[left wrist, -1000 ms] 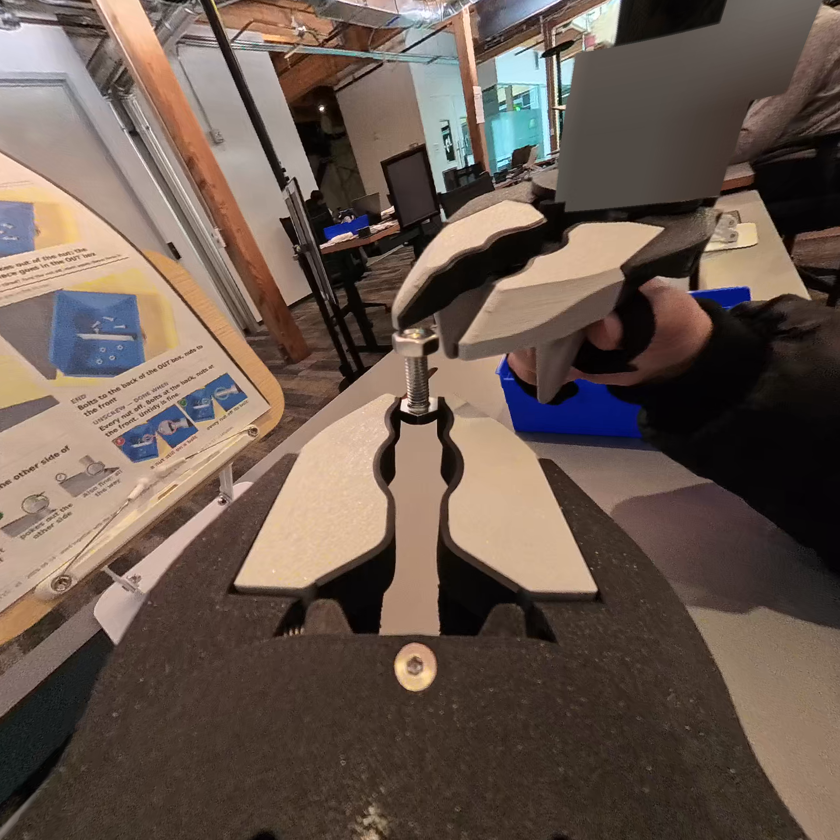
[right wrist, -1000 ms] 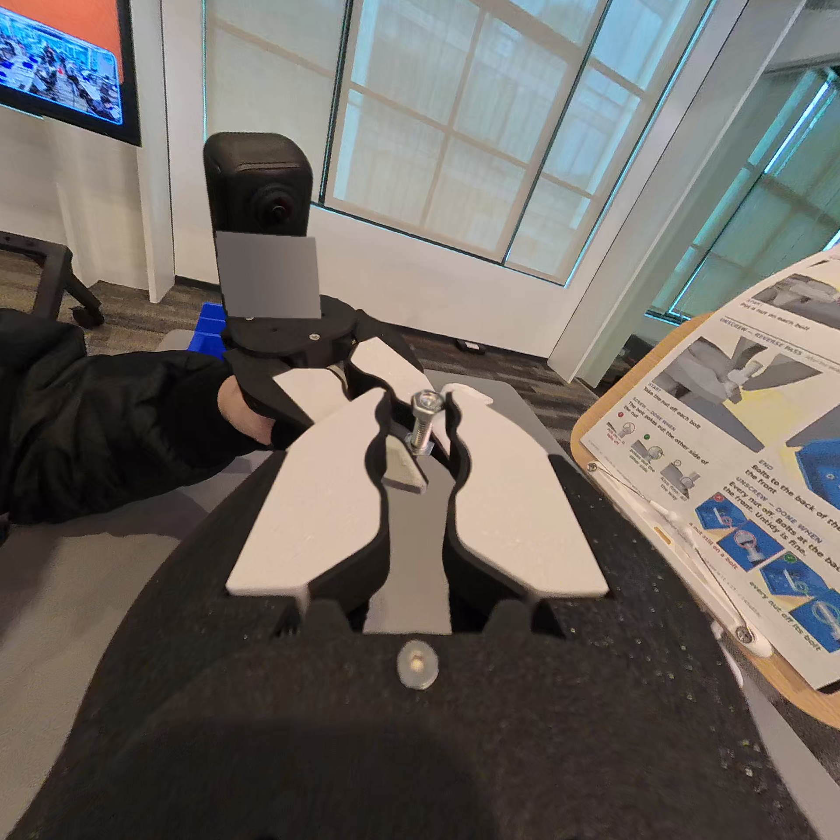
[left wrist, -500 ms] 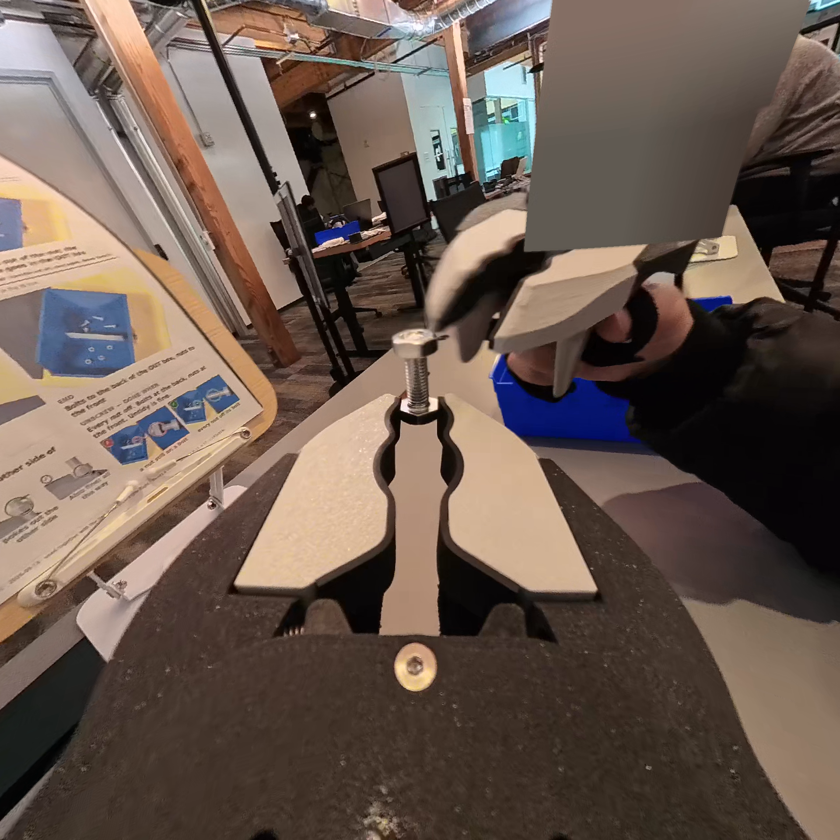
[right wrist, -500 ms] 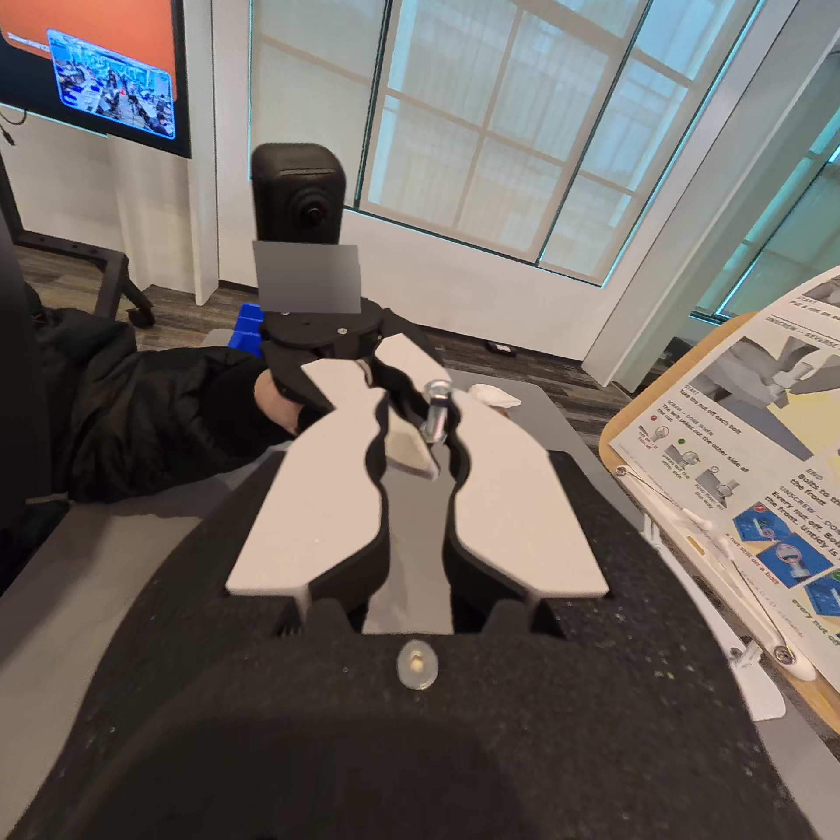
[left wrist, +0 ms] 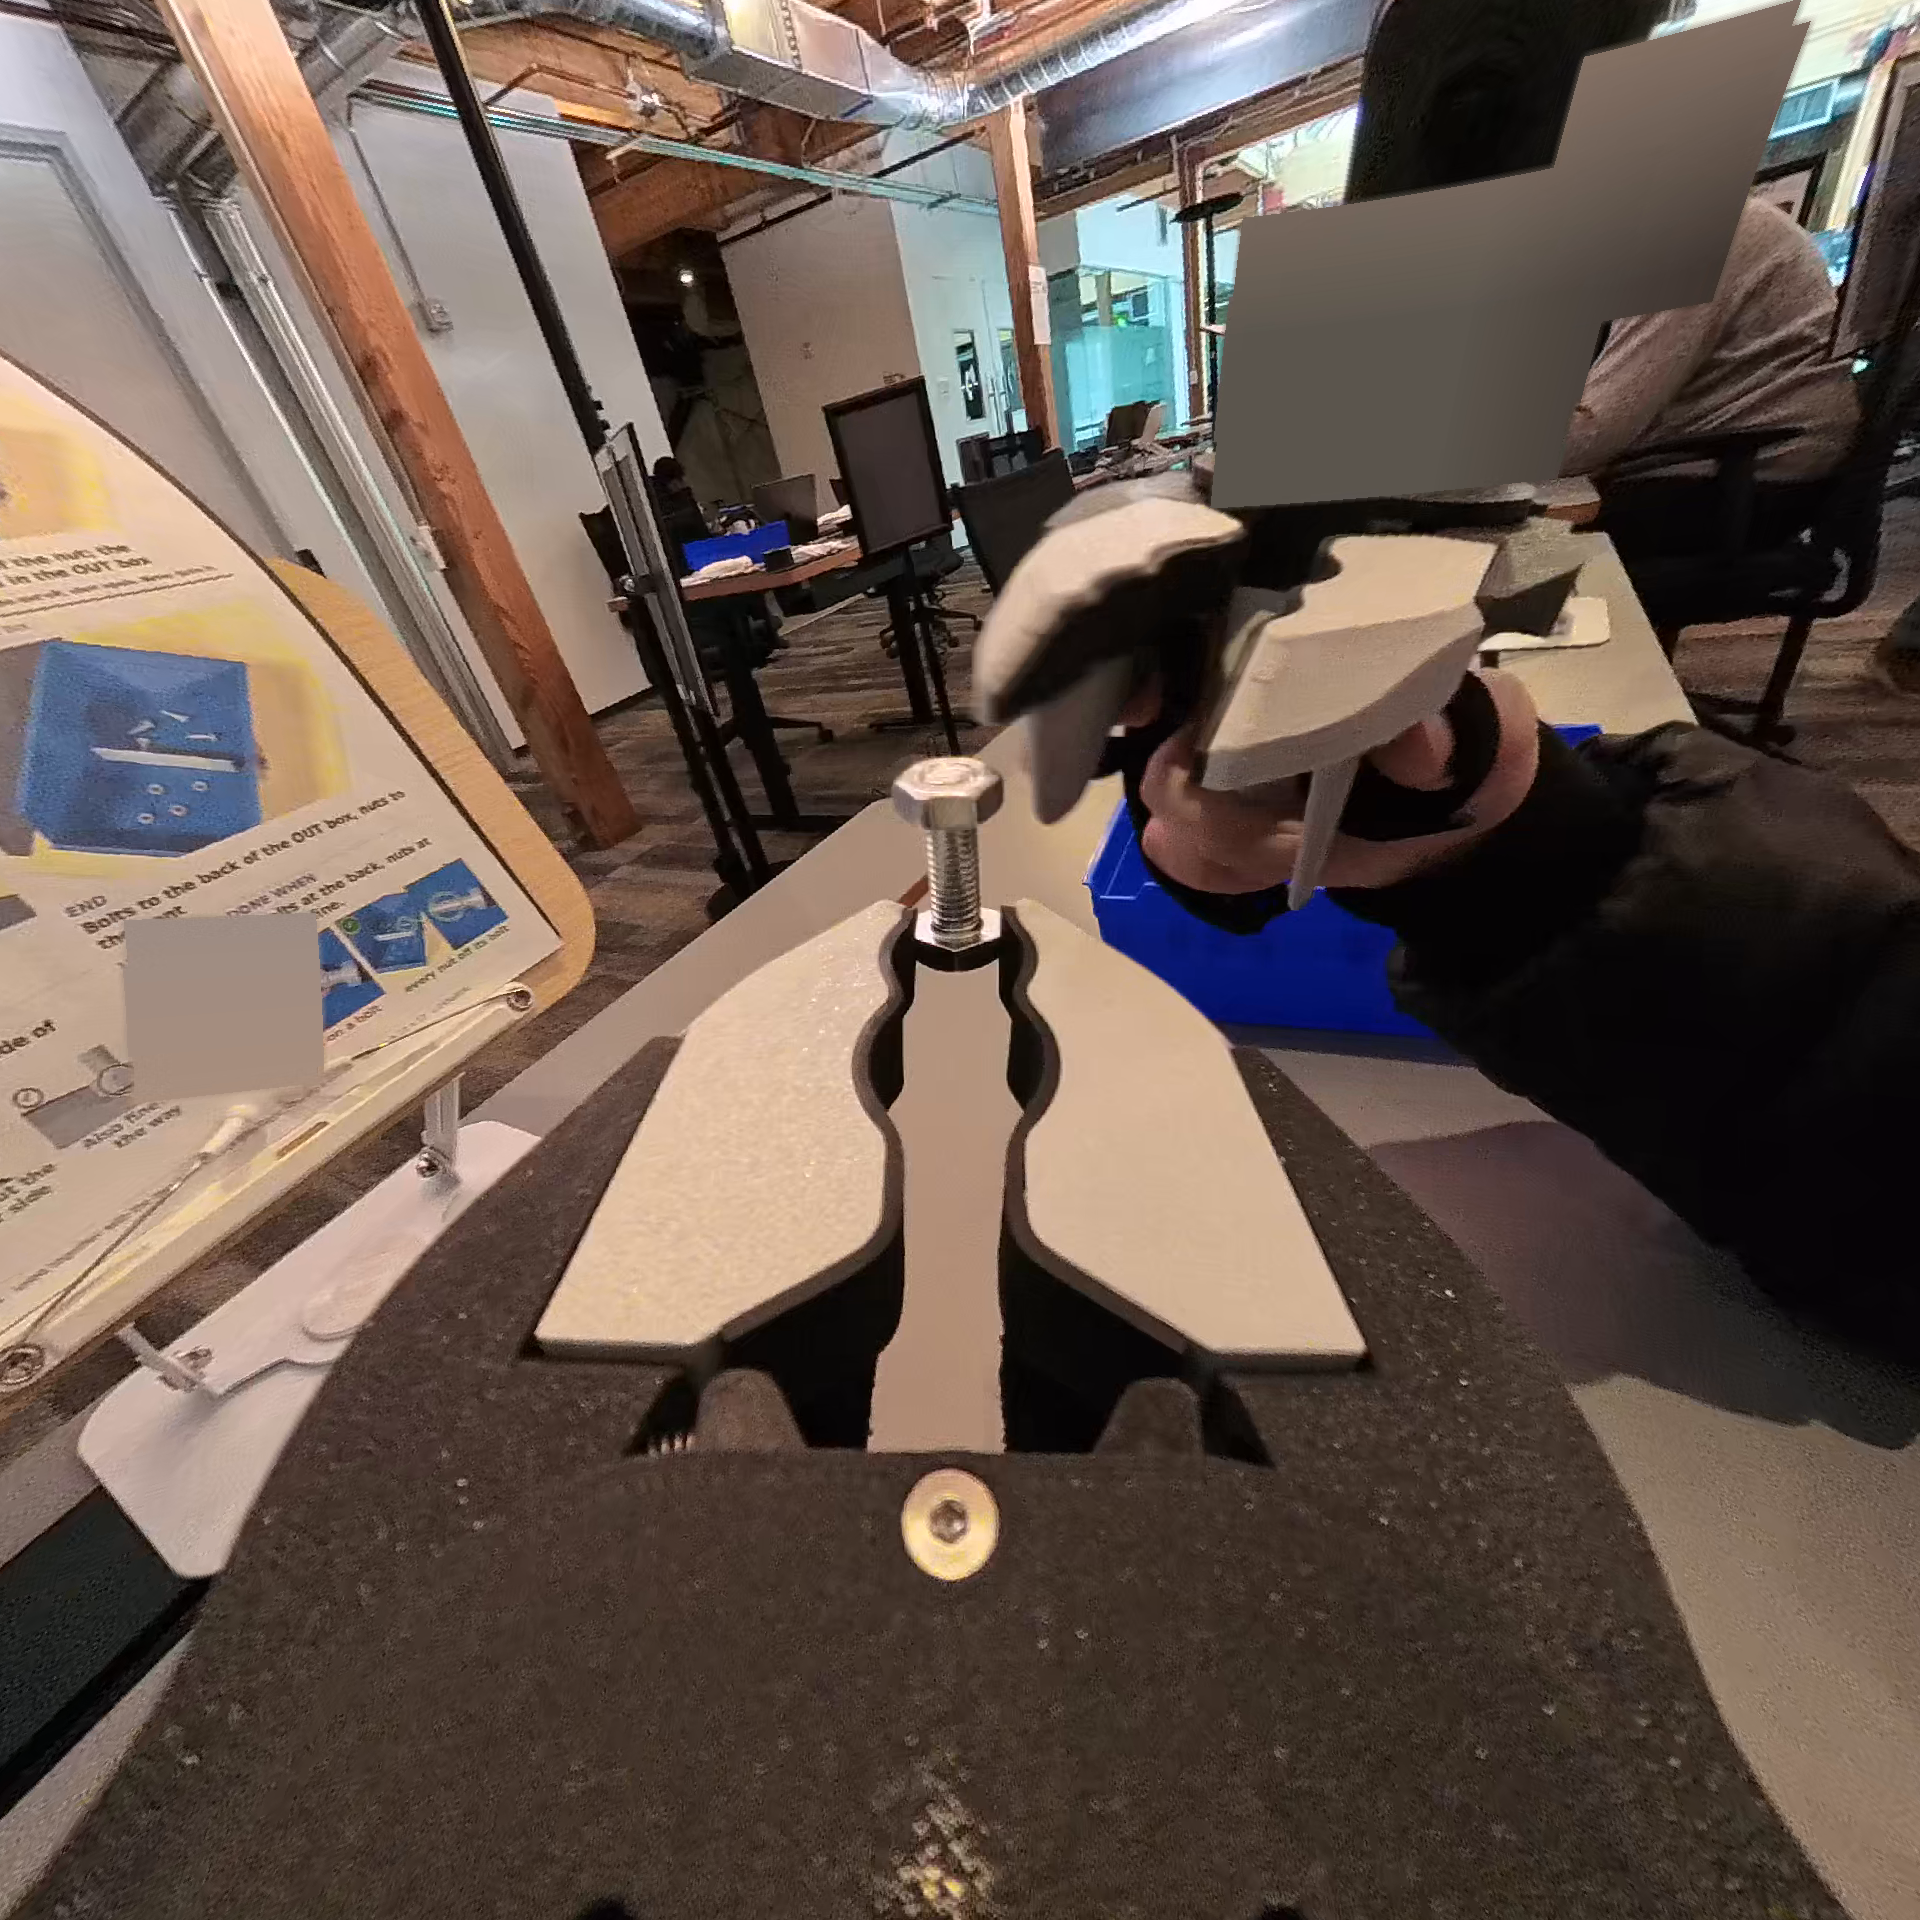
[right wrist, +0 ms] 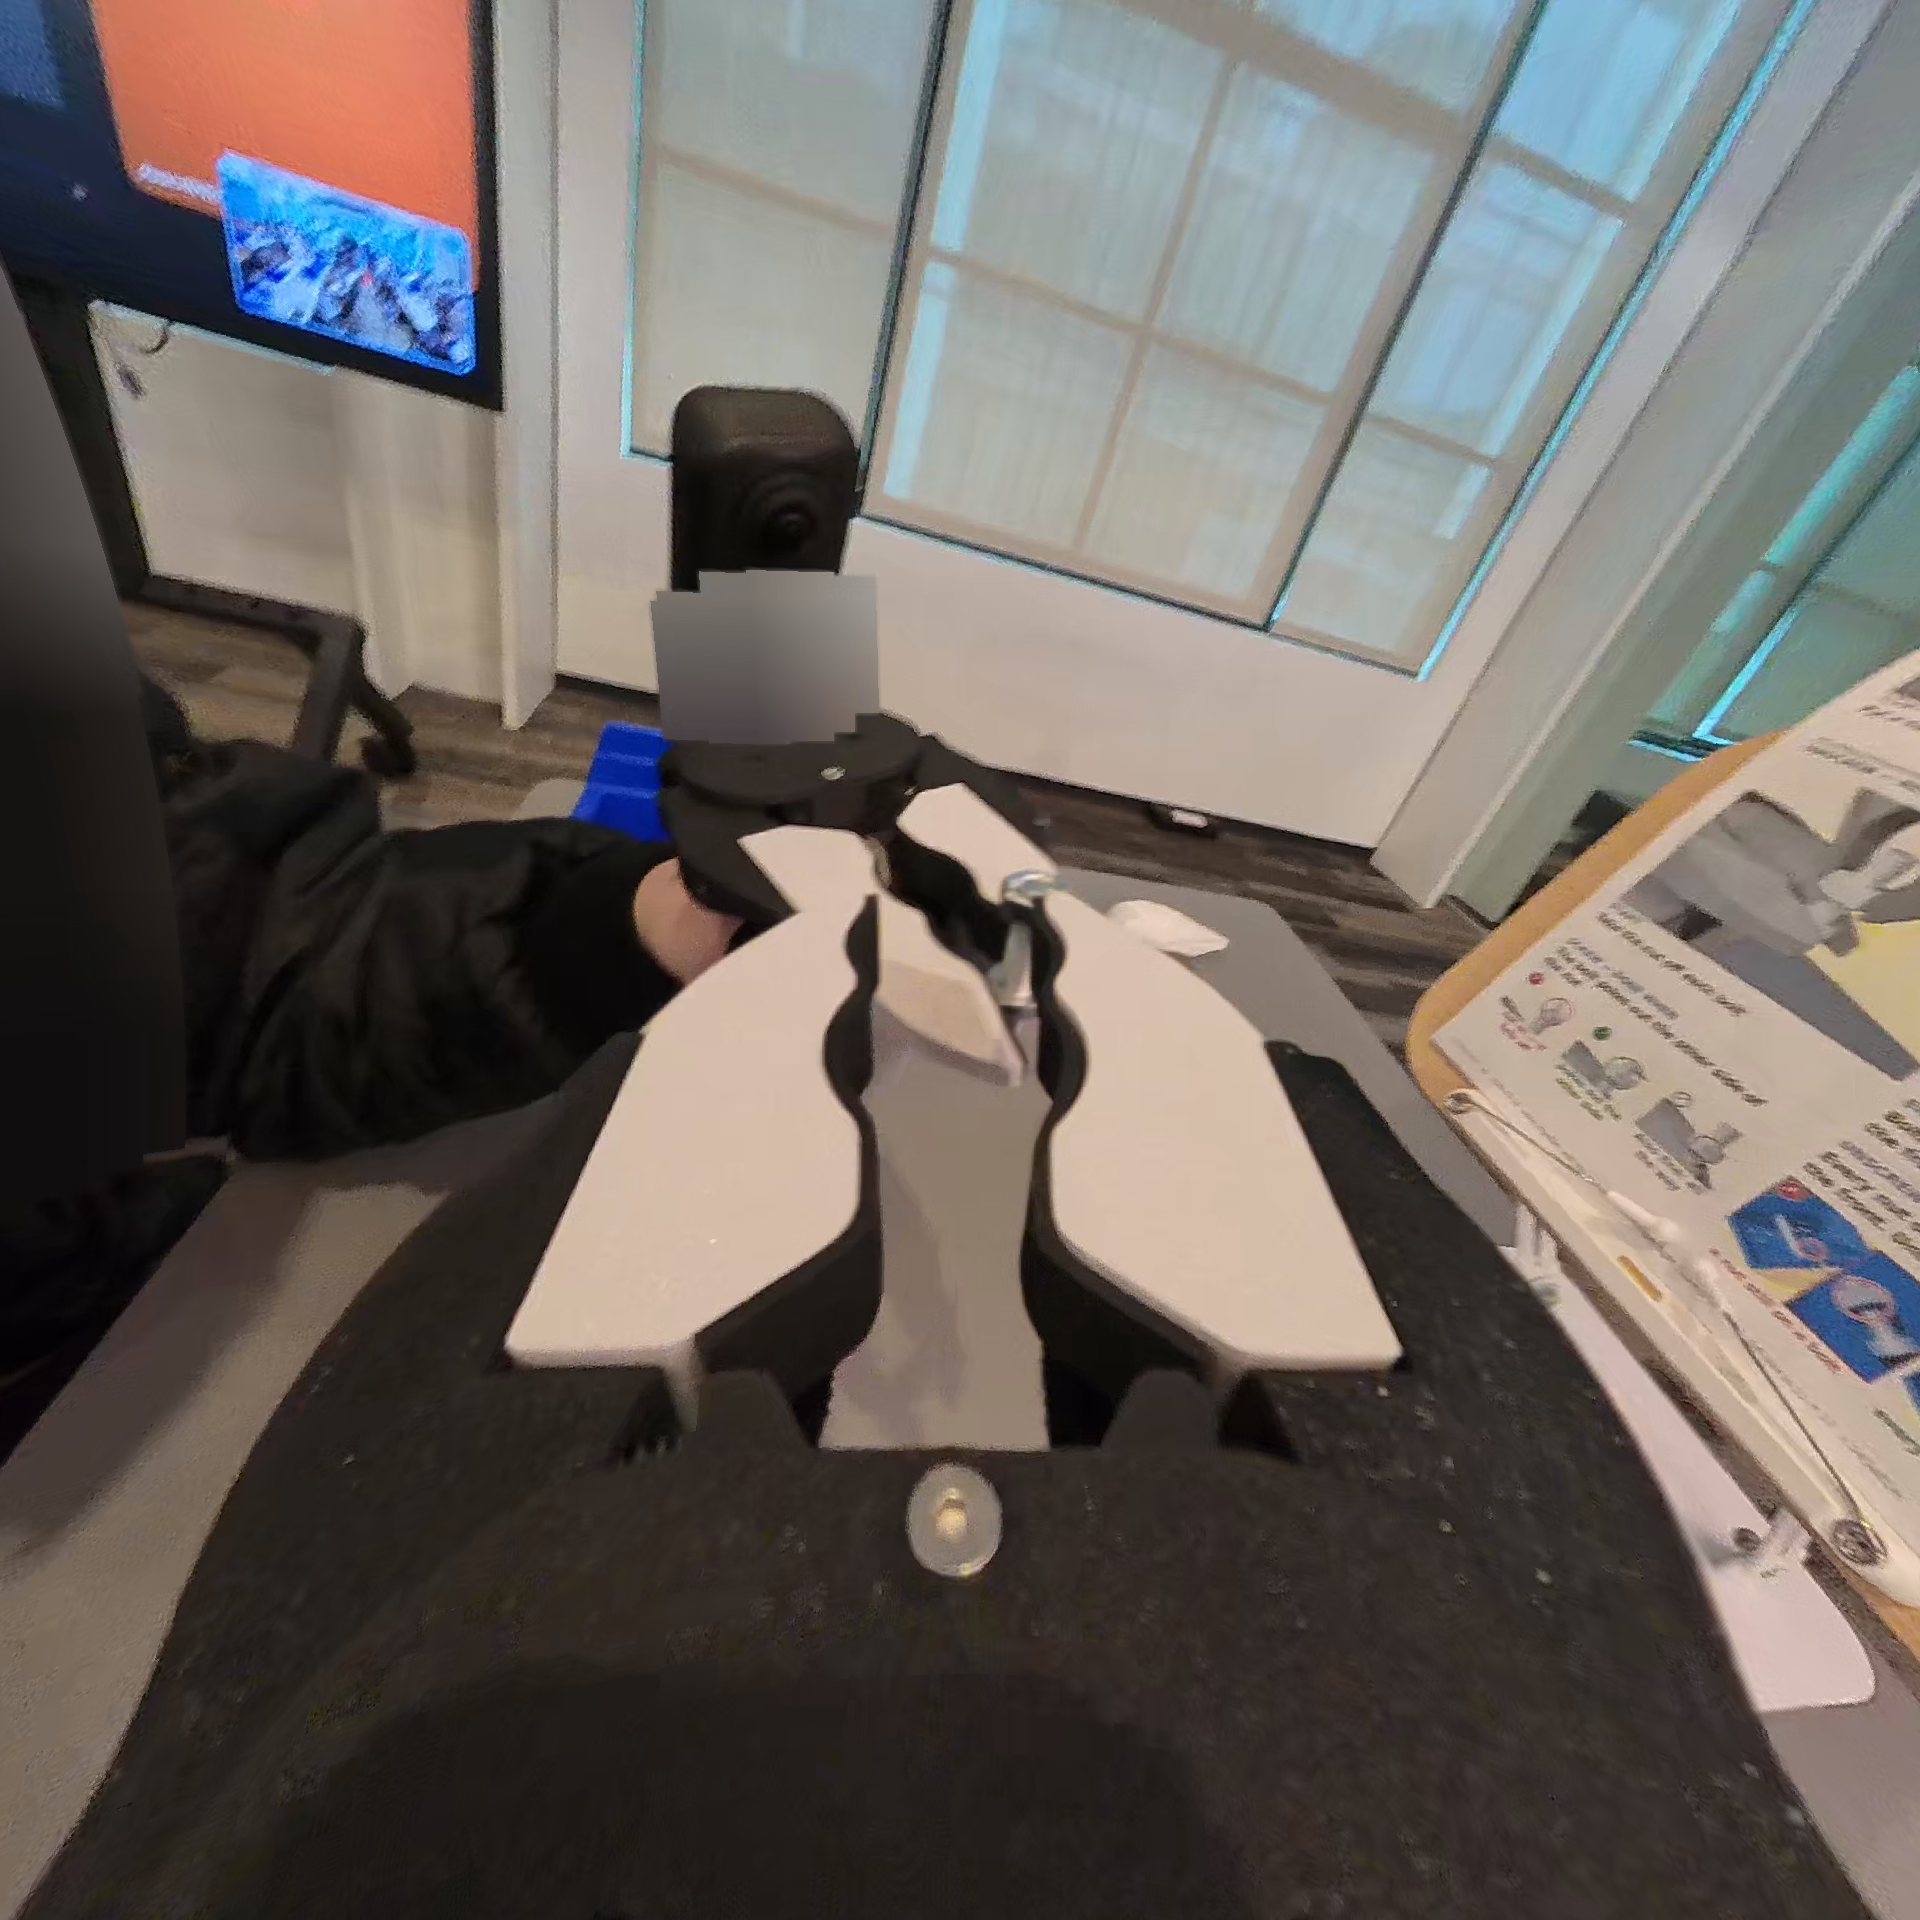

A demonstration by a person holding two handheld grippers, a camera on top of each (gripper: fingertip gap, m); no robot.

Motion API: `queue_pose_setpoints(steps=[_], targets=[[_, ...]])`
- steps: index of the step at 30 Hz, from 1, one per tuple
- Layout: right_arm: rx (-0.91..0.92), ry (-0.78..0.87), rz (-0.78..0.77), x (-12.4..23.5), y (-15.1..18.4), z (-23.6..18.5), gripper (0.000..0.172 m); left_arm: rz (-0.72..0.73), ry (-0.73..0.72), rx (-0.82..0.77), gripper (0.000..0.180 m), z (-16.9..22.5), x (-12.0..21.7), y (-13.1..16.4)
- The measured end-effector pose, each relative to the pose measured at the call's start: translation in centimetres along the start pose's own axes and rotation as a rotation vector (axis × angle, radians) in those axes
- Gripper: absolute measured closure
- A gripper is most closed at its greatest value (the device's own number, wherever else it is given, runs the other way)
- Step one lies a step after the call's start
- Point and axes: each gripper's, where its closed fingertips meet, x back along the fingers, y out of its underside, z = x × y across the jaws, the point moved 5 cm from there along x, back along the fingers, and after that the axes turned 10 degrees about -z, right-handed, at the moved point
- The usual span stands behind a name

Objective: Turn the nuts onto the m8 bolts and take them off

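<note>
We see the left claw (left wrist: 957,940) clamped on the nut (left wrist: 957,928) at its tips, pads pressing both sides. The bolt (left wrist: 951,842) stands upright out of that nut, long axis vertical, hex head (left wrist: 947,787) on top, threads bare between head and nut.

The right claw (left wrist: 1184,800) is released, fingers apart, holding nothing. It hangs just right of the bolt head and slightly above it, tips pointing down and left. Its near finger (left wrist: 1070,727) is close beside the head but not touching. In the right wrist view the bolt (right wrist: 1016,935) sits just off the right finger's inner edge, not centred in the gap.

We judge the next move turns on that offset: the right claw is the free one, and it must shift left to straddle the head before re-gripping. The blue bin (left wrist: 1236,956) sits on the bench (left wrist: 1662,1538) behind.
</note>
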Motion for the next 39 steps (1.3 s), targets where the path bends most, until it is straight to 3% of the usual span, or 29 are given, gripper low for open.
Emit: queue_pose_setpoints(steps=[4,7,10,15,19,22,27,31,33,39], targets=[[-0.005,0.004,-0.029,-0.8,0.4,-0.1,0.125,-0.02,0.002,-0.043,0.165,0.7,-0.4,0.1],[0.009,-0.011,-0.068,-0.8,0.6,-0.4,0.126,-0.028,-0.021,-0.033,0.165,0.2,-0.3,0.2],[0.0,-0.067,-0.046,-0.3,0.3,-0.8,0.148,-0.012,-0.015,0.003,0.165,-0.3,0.0,0.1],[-0.018,0.008,-0.036,-0.9,0.5,0.0,0.122,-0.032,0.005,-0.037,0.165,0.6,-0.5,0.2],[-0.003,-0.014,-0.074,-0.9,0.6,-0.4,0.125,-0.036,-0.015,-0.026,0.165,0.1,-0.3,0.3],[-0.016,-0.049,-0.048,-0.4,0.3,-0.6,0.14,-0.02,-0.012,0.005,0.165,-0.4,0.0,0.2],[-0.017,0.0,-0.05,-1.1,0.6,-0.1,0.12,-0.035,0.005,-0.028,0.165,0.5,-0.4,0.2],[0.003,-0.018,-0.087,-0.9,0.7,-0.5,0.126,-0.039,-0.016,-0.022,0.165,0.0,-0.2,0.3],[-0.008,-0.056,-0.074,-0.5,0.5,-0.7,0.144,-0.026,-0.016,0.004,0.165,-0.4,0.0,0.3],[-0.029,-0.019,-0.055,-1.1,0.6,-0.3,0.121,-0.039,0.004,-0.018,0.165,0.3,-0.4,0.3]])
